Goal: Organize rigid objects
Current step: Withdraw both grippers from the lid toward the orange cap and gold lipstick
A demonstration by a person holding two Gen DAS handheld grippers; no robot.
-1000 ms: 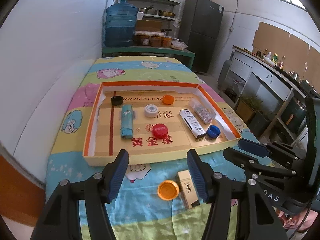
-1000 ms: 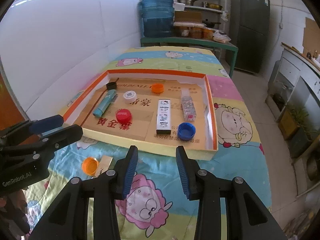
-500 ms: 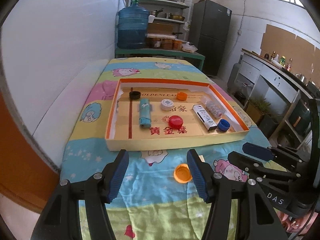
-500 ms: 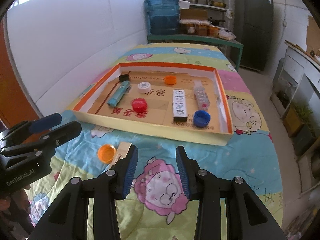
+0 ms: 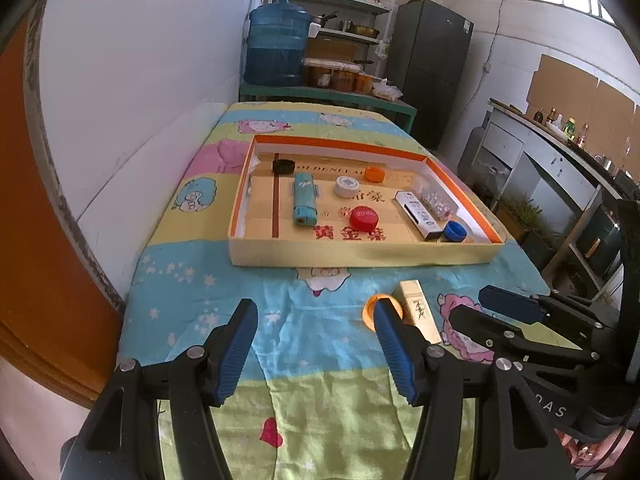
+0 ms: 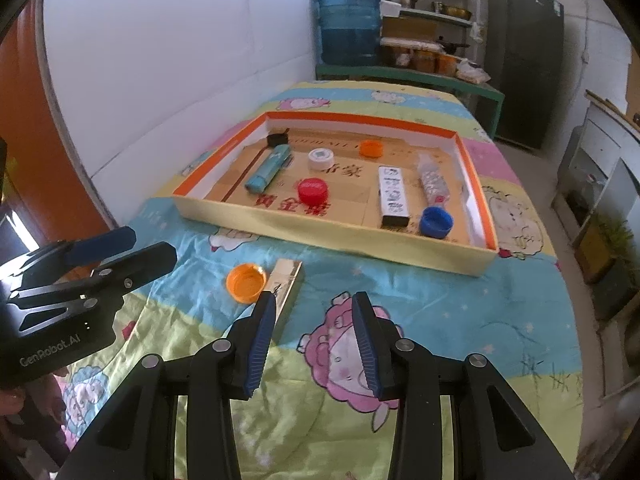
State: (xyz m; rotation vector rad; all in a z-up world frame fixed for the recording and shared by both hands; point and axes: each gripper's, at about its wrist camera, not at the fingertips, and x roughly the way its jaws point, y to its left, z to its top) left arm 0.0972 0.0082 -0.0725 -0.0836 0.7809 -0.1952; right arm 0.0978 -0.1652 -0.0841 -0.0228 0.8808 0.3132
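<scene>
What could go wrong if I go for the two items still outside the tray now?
1. The orange cap touches the gold box; closing on one may knock the other.
2. The left gripper and right gripper, both open, flank the same spot and could collide.
3. The tray wall could catch a low carry.

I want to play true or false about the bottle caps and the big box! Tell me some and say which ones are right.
1. The red cap lies inside the box. True.
2. The blue cap sits outside the box on the blanket. False: it is inside, near the box's front wall.
3. An orange cap lies on the blanket beside a gold packet. True.
4. The right gripper is holding the orange cap. False: it is open and holds nothing.
5. The left gripper is open and empty. True.
</scene>
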